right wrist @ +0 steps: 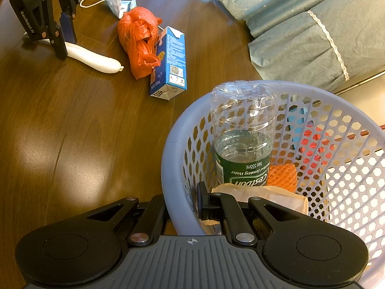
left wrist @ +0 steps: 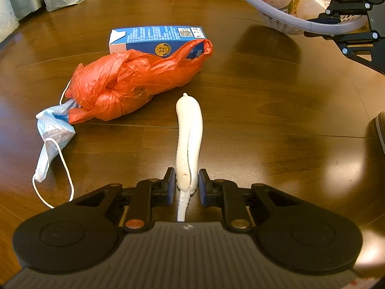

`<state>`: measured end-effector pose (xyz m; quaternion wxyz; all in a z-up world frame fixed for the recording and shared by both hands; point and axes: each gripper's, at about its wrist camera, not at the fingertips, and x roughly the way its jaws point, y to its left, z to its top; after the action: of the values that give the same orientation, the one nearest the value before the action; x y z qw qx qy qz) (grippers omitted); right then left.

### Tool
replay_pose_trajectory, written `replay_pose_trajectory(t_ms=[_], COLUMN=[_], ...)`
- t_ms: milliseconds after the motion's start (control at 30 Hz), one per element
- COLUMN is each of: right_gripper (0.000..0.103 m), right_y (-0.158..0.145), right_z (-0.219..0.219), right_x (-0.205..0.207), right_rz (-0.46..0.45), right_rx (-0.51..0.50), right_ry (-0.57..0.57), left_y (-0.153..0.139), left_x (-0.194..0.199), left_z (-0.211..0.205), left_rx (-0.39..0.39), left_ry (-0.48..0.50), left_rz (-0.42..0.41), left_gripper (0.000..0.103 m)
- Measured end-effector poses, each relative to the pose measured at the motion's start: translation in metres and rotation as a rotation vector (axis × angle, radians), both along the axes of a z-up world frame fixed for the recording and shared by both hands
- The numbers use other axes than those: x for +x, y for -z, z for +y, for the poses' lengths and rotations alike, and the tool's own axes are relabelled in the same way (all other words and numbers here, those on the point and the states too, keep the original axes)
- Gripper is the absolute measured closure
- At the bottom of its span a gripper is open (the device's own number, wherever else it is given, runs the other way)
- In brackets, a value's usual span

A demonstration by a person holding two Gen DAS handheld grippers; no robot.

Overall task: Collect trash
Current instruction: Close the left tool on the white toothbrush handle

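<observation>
The wooden floor (left wrist: 264,120) is carrying everything here. The lavender mesh basket (right wrist: 168,168) is sitting at its near right in the right wrist view, its far side running out of frame, and is holding an upside-down water bottle (right wrist: 243,130), an orange foam net (right wrist: 282,175) and a pale wrapper half hidden behind the fingers. The right gripper (right wrist: 182,207) is gripping the basket's rim, jaws clamped on either side of the wall. Farther out, a blue carton (left wrist: 156,38) is lying on its side, partly covered by a crumpled red plastic bag (left wrist: 130,82). A white banana-shaped piece of trash (left wrist: 189,132) is lying just beside the bag; the left gripper (left wrist: 186,183) is bracketing its near end, pads touching or nearly so, contact hard to judge. A blue face mask (left wrist: 53,130) is tucked under the bag's edge.
</observation>
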<state>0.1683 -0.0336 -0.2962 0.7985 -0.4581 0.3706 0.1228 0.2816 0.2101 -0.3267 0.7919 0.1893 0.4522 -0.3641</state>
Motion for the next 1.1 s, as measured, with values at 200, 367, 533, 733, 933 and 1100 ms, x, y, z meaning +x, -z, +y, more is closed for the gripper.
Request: replay_pose_trajectory(t_ms=[200, 367, 533, 733, 933, 1100], right_gripper=[0.100, 0.100, 0.100, 0.100, 0.100, 0.100], right_y=[0.000, -0.001, -0.001, -0.001, -0.001, -0.001], right_z=[0.000, 0.000, 0.000, 0.000, 0.000, 0.000], right_x=[-0.001, 0.000, 0.000, 0.000, 0.000, 0.000], right_rz=[0.002, 0.001, 0.002, 0.001, 0.002, 0.003], right_rx=[0.001, 0.002, 0.002, 0.003, 0.002, 0.002], right_ry=[0.001, 0.002, 0.001, 0.002, 0.001, 0.001], left_y=[-0.002, -0.006, -0.010, -0.015, -0.017, -0.022], left_x=[-0.001, -0.002, -0.003, -0.003, -0.003, -0.001], left_z=[0.000, 0.001, -0.001, -0.003, -0.003, -0.002], left_rx=[0.002, -0.002, -0.011, -0.018, -0.021, -0.034], left_ry=[0.002, -0.001, -0.001, 0.001, 0.000, -0.005], left_rz=[0.000, 0.002, 0.002, 0.004, 0.005, 0.006], left_gripper=[0.088, 0.088, 0.088, 0.088, 0.088, 0.088])
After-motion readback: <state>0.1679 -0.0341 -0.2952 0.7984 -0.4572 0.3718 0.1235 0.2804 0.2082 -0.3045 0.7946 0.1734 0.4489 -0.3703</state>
